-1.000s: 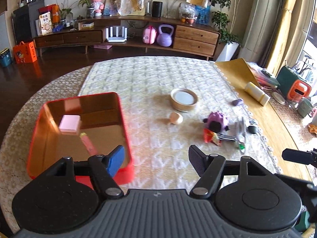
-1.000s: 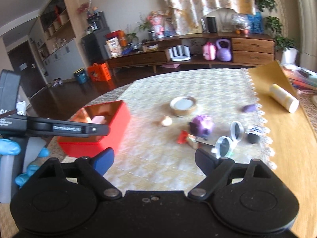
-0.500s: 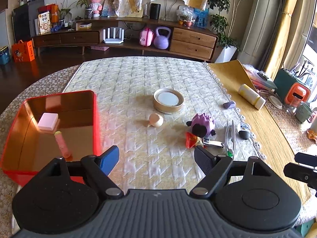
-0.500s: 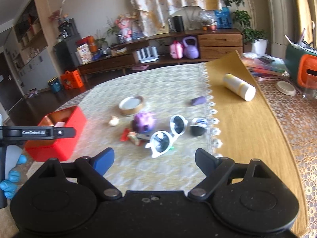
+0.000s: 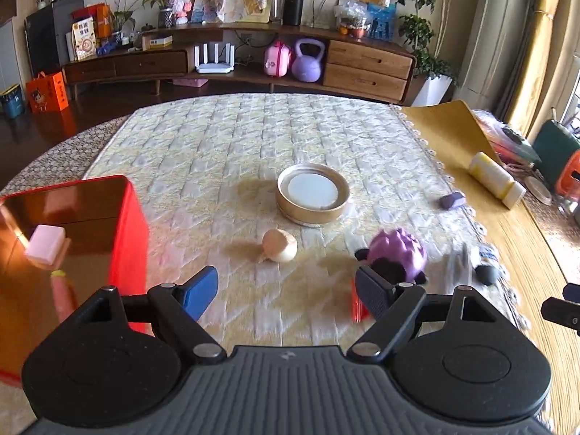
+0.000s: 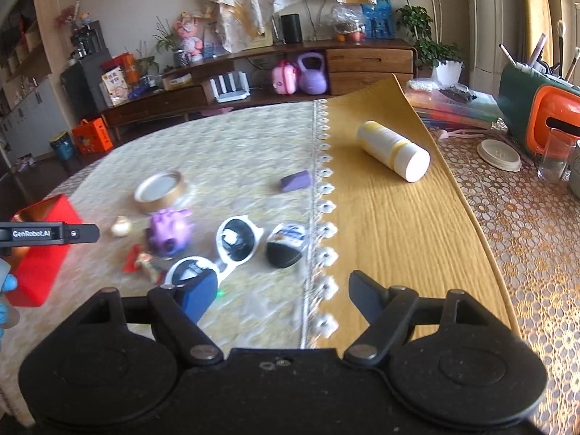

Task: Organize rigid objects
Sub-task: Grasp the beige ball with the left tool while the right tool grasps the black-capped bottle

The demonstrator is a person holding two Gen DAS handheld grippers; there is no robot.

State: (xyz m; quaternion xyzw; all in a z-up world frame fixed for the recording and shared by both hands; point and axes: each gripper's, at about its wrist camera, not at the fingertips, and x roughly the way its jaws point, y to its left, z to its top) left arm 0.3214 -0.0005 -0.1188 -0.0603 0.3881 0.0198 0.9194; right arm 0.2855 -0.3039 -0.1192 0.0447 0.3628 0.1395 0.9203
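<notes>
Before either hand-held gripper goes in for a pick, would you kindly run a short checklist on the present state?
1. Left hand-held gripper open, nothing between its fingers: ok.
2. Right hand-held gripper empty: ok; its jaws have just been closing and stand open.
3. Red tin has room: ok; only a pink block and a pink stick show inside.
4. Egg-like piece free to grasp: ok, it lies apart from the round lid.
5. Sunglasses free: not ok, the black pod and clutter crowd them.
6. Sharp view: not ok, the purple toy is blurred.
</notes>
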